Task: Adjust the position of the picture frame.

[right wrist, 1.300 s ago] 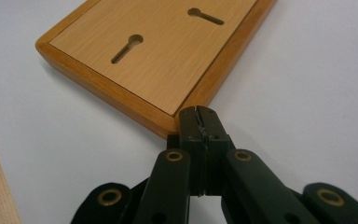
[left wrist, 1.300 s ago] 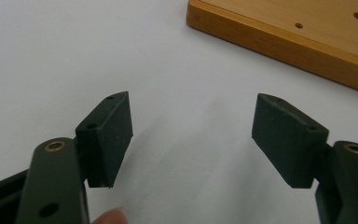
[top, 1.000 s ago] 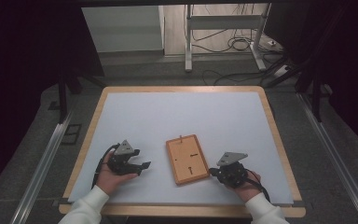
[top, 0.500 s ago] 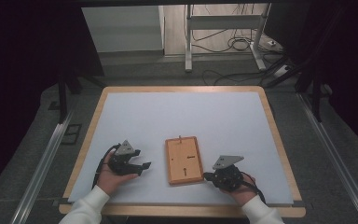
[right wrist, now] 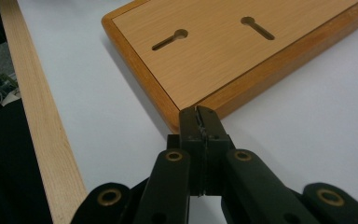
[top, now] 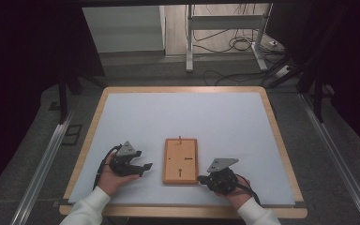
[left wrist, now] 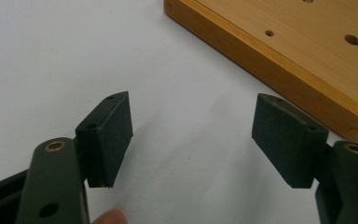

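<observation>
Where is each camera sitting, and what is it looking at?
High view: above the person's side, looking forward and down on the table; both hands, white sleeves, the left claw and right claw show.
Left gripper view: rides the left claw, its open jaws facing the wooden board.
Right gripper view: rides the right claw, shut, at the board's corner.
All three share the wooden board.

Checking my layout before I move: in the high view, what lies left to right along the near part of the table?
Left gripper, jaws open → wooden board → right gripper, jaws shut at the board's near right corner.
</observation>
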